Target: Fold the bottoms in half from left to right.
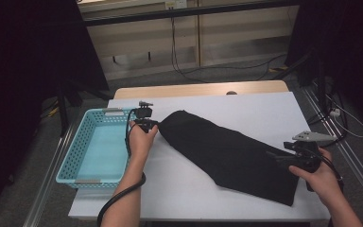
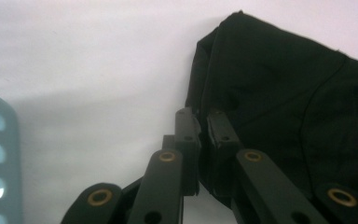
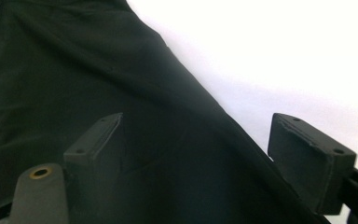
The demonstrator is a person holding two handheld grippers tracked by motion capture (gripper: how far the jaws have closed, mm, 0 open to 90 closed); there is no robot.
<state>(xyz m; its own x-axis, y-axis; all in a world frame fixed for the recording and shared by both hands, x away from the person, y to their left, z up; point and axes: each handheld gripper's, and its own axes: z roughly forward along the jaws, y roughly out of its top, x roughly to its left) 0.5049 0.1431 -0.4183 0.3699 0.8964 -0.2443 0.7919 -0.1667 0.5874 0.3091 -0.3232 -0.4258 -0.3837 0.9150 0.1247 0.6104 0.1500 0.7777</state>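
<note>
At the left edge of the white-covered worktop stands a light blue perforated plastic basket, its floor bare. Just right of it the left claw has its jaws pinched nearly together on the edge of the long black folded cloth garment, at its upper-left end; the left gripper view shows a fold of the fabric caught between the two pads. The garment lies flat and diagonal across the middle of the worktop, running down to the right. At that lower-right end the right claw stands with jaws wide apart, one pad over the cloth and one beyond its edge, gripping nothing. The step in hand looks like taking hold of both ends, with only the left grip made. Next, the right claw likely needs to close on the near edge before any lifting or folding toward the basket.
</note>
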